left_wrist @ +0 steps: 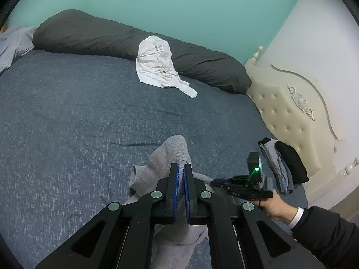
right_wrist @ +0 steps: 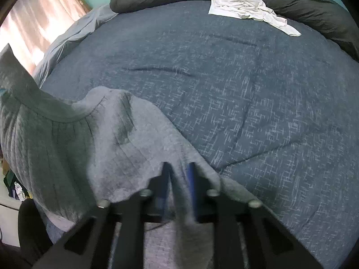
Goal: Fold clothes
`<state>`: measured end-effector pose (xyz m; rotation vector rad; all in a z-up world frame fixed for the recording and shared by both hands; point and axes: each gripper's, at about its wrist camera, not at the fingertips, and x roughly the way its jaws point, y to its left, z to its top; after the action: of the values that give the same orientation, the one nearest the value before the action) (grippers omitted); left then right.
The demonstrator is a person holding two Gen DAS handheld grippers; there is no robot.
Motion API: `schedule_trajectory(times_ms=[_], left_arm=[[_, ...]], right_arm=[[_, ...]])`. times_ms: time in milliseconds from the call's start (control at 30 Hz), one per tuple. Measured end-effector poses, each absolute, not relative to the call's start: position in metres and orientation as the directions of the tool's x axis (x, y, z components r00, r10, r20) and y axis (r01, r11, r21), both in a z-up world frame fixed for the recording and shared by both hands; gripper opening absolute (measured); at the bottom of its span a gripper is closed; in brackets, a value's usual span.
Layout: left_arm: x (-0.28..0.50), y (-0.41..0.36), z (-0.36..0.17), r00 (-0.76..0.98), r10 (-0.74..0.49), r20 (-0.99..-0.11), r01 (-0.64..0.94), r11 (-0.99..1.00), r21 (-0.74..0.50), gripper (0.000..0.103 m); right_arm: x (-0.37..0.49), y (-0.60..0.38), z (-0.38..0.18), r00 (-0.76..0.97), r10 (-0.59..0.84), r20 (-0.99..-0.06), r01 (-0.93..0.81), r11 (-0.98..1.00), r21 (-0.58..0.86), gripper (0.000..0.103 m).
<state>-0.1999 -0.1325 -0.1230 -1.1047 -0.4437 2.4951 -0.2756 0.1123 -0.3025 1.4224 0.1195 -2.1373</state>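
Observation:
A grey knitted garment (left_wrist: 170,152) hangs bunched over the blue bedspread (left_wrist: 67,112). My left gripper (left_wrist: 181,165) is shut on a fold of it, the blue pads pinching the cloth. In the right wrist view the same grey garment (right_wrist: 123,134) spreads to the left, its ribbed hem raised. My right gripper (right_wrist: 179,165) is blurred, and a strip of that cloth runs between its fingers, which are shut on it. In the left wrist view the right gripper (left_wrist: 213,181) sits low on the right, held by a hand (left_wrist: 276,208) in a dark sleeve.
A crumpled white garment (left_wrist: 154,65) (right_wrist: 237,0) lies against a long dark grey pillow (left_wrist: 89,35) at the bed's far side. A small stack of folded clothes (left_wrist: 285,165) sits by the cream tufted headboard (left_wrist: 291,112). A curtained window (right_wrist: 33,22) is at left.

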Motion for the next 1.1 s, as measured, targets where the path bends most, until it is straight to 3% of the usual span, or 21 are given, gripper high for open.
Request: schedule_trajectory(times_ms=[433, 567, 733, 933, 1000, 1067, 1100], left_arm=[[-0.204, -0.11, -0.097, -0.646, 0.479, -0.594, -0.244, -0.867, -0.435, 0.005], [-0.215, -0.096, -0.12, -0.6, 0.49, -0.632, -0.233, -0.863, -0.448, 0.005], [-0.223, -0.084, -0.164, -0.536, 0.479, -0.695, -0.189, -0.87, -0.455, 0.005], [-0.221, -0.083, -0.185, -0.509, 0.46, -0.727, -0.171, -0.882, -0.438, 0.005], [-0.221, -0.083, -0.186, -0.51, 0.456, -0.73, -0.174, -0.885, -0.432, 0.005], [-0.22, -0.082, -0.185, -0.51, 0.46, -0.727, -0.181, -0.883, -0.432, 0.005], [-0.219, -0.081, -0.185, -0.51, 0.463, -0.725, -0.185, -0.882, -0.433, 0.005]], right_arm=[[-0.237, 0.222, -0.205, -0.528, -0.451, -0.72, 0.418, -0.875, 0.243, 0.003], [-0.21, 0.261, -0.21, -0.504, -0.427, -0.751, 0.39, -0.888, 0.244, 0.003], [-0.189, 0.281, -0.259, -0.371, -0.38, -0.847, 0.356, -0.901, 0.249, 0.003], [-0.194, 0.287, -0.273, -0.316, -0.389, -0.865, 0.291, -0.908, 0.302, 0.005], [-0.201, 0.284, -0.262, -0.341, -0.39, -0.856, 0.282, -0.91, 0.302, 0.009], [-0.211, 0.275, -0.25, -0.366, -0.389, -0.845, 0.289, -0.911, 0.294, 0.027], [-0.215, 0.268, -0.246, -0.374, -0.397, -0.838, 0.305, -0.906, 0.293, 0.031]])
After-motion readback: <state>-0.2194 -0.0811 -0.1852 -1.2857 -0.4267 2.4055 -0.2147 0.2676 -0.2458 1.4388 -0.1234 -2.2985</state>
